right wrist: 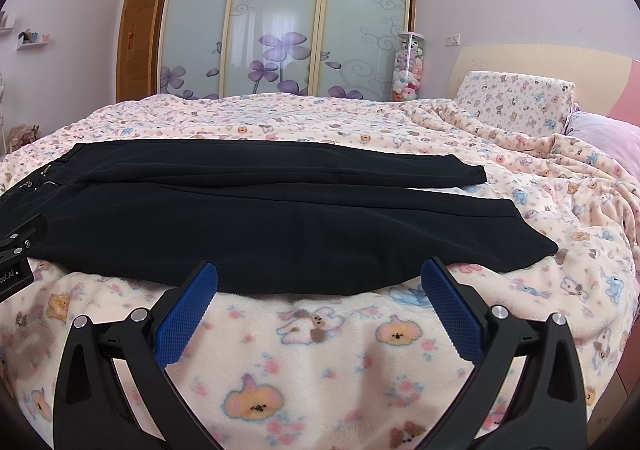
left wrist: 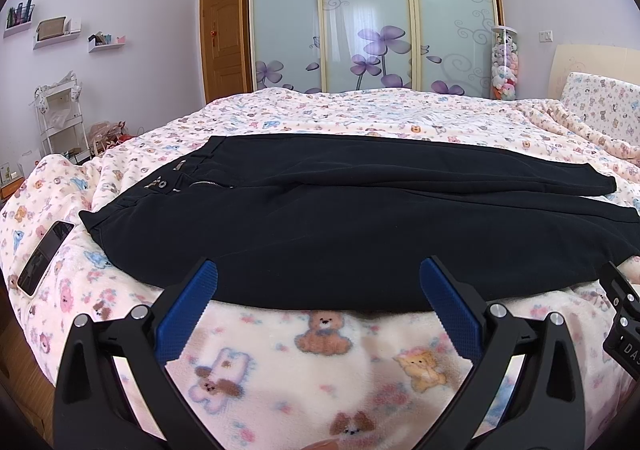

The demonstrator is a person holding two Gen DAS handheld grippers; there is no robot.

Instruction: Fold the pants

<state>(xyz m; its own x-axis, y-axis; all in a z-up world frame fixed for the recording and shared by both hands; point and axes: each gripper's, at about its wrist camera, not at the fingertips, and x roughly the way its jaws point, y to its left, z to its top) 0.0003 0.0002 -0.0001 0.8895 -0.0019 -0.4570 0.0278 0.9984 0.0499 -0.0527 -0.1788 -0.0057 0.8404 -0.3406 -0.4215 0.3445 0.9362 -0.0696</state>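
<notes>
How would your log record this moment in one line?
pants: flat on bed, unfolded | left tongs: open | right tongs: open

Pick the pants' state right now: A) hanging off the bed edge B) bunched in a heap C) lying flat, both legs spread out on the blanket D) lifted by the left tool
C: the black pants lie flat on the bear-print blanket, legs side by side, and both tools, left and right, are open and empty.

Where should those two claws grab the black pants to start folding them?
Probably along the near leg's long edge on the pants: left gripper towards the waistband, right gripper towards the cuff, coming from the near bedside. Both are open and already face that edge.
</notes>
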